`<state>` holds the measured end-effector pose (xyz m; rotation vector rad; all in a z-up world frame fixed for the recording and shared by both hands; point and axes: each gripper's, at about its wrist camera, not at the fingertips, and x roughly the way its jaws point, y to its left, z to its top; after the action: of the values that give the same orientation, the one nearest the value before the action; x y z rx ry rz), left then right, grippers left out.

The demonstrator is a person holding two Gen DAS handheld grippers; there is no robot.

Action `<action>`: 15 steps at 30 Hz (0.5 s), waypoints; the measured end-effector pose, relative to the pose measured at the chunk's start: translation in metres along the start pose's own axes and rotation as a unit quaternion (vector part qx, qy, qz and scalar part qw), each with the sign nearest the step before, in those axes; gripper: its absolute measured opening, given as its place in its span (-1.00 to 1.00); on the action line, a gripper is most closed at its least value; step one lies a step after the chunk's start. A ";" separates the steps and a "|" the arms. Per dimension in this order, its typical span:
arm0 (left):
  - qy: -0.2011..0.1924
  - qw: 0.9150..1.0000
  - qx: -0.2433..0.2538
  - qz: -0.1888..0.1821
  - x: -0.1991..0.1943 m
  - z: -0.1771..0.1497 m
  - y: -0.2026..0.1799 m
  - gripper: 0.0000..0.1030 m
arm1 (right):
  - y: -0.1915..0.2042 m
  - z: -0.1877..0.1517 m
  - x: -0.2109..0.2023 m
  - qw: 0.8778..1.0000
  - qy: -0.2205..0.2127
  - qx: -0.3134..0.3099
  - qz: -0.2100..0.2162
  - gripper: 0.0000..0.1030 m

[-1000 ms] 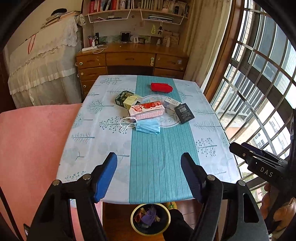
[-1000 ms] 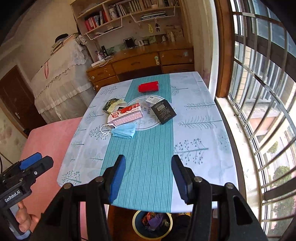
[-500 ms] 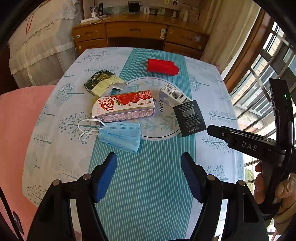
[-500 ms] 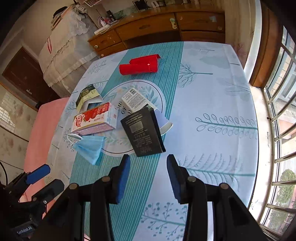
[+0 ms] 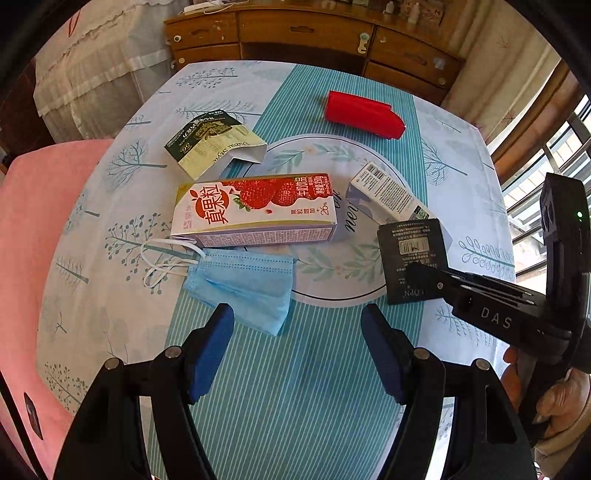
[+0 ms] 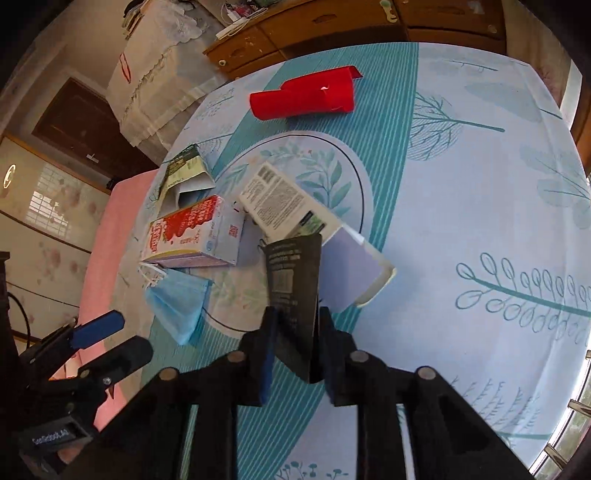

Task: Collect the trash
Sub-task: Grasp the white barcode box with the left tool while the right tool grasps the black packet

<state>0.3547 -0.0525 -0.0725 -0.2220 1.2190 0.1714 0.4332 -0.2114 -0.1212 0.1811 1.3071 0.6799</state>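
Observation:
Trash lies on the tablecloth: a blue face mask (image 5: 243, 291), a strawberry drink carton (image 5: 255, 210), a green-and-cream box (image 5: 210, 147), a red box (image 5: 364, 114), a white box (image 5: 384, 194) and a flat black box (image 5: 406, 247). My left gripper (image 5: 295, 328) stands open just in front of the mask, touching nothing. My right gripper (image 6: 297, 325) has closed on the black box (image 6: 291, 273), its pads pressing both faces, and the box is tipped up on edge. The white box (image 6: 280, 203) lies right behind it.
The table (image 5: 332, 387) has a teal striped runner down its middle. A pink padded surface (image 5: 29, 221) borders it on the left. A wooden desk with drawers (image 5: 303, 33) stands beyond the far end, and a barred window (image 5: 554, 155) is to the right.
Both grippers came down and forward over the table. The right gripper went from open to shut on the black box, tipping it up. The bin below the table's near edge left view.

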 end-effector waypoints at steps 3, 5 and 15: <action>0.000 1.000 -0.003 -0.008 0.000 0.010 -0.005 0.35 | 0.006 0.001 -0.013 1.000 0.000 -0.009 0.021 -0.90; 0.000 1.000 -0.006 -0.018 0.000 0.019 -0.009 0.35 | 0.012 0.002 -0.027 0.999 -0.010 -0.022 0.037 -0.90; 0.032 0.997 -0.026 -0.069 0.023 0.059 -0.046 0.35 | -0.016 0.047 -0.069 0.992 -0.114 -0.022 -0.042 -0.90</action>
<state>0.4273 -0.0814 -0.0718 -0.3580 1.2589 0.0758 0.4751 -0.2508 -0.0588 0.1621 1.0734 0.5975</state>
